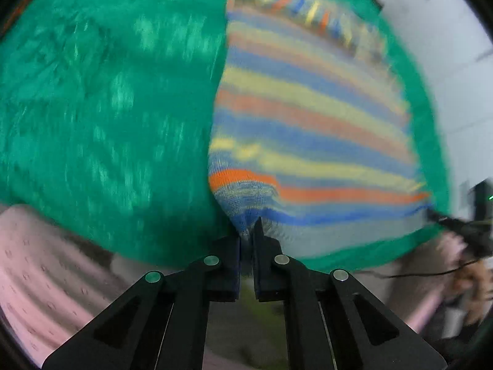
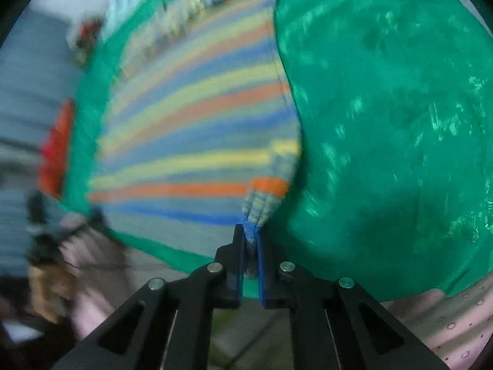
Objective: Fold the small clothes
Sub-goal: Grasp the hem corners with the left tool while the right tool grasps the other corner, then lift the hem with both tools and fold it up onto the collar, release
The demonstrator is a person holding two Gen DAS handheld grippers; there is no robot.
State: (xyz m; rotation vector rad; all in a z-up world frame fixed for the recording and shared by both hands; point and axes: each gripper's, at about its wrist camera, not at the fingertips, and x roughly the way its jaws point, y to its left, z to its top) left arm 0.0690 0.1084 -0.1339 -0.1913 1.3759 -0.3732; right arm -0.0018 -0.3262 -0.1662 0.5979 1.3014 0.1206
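Now | left claw, right claw clamped on striped knit corners | green blanket | no readable writing

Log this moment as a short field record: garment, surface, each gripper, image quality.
garment: striped knit, bands of blue, yellow and orange, spread over the surface
surface: green fuzzy cloth
left gripper: shut on a near corner of the striped knit
right gripper: shut on the other near corner
nearby: pink dotted fabric at the near edge
image quality: both views motion-blurred
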